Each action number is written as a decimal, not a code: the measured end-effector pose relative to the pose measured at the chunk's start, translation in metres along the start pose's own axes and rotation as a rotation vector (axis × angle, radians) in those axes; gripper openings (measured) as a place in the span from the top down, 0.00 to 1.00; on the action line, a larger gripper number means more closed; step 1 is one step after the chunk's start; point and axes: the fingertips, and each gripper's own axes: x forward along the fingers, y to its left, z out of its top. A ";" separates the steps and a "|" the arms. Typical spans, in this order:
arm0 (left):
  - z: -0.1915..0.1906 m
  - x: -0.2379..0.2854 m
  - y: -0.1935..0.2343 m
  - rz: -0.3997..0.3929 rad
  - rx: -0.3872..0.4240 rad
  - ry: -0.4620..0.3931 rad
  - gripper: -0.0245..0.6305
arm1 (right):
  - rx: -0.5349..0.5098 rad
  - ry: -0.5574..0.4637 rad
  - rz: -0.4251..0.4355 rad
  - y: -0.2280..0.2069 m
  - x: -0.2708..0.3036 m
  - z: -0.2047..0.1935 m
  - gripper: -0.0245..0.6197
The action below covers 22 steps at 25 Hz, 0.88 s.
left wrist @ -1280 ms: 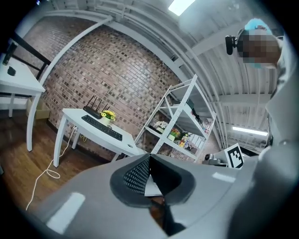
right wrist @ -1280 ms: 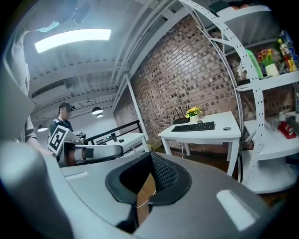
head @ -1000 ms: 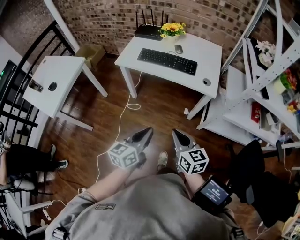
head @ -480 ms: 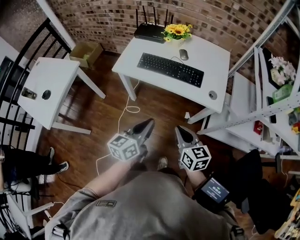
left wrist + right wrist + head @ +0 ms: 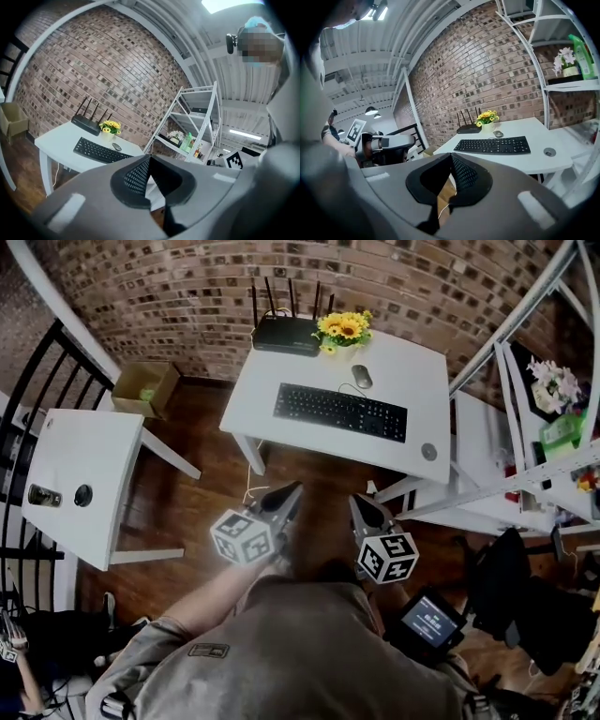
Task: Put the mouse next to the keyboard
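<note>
A grey mouse (image 5: pixel 362 377) lies on the white desk (image 5: pixel 422 418) behind the black keyboard (image 5: pixel 340 412), beside the yellow flowers (image 5: pixel 343 327). The mouse (image 5: pixel 116 147) and keyboard (image 5: pixel 97 150) also show in the left gripper view, and the mouse (image 5: pixel 498 134) and keyboard (image 5: pixel 493 145) in the right gripper view. My left gripper (image 5: pixel 294 489) and right gripper (image 5: pixel 356 502) hang over the wooden floor, well short of the desk's front edge. Both have their jaws closed with nothing between them.
A black router (image 5: pixel 284 333) stands at the desk's back left. A small white side table (image 5: pixel 80 479) is at the left, a cardboard box (image 5: pixel 145 387) by the brick wall, white shelving (image 5: pixel 534 418) at the right. A white cable (image 5: pixel 251 491) trails on the floor.
The view has moved forward toward the desk, which now sits lower and nearer in the head view. Both grippers stay shut, side by side.
</note>
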 end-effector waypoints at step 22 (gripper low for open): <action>0.067 0.191 0.108 0.162 -0.022 -0.024 0.96 | -0.017 0.007 0.062 -0.164 0.149 0.101 0.94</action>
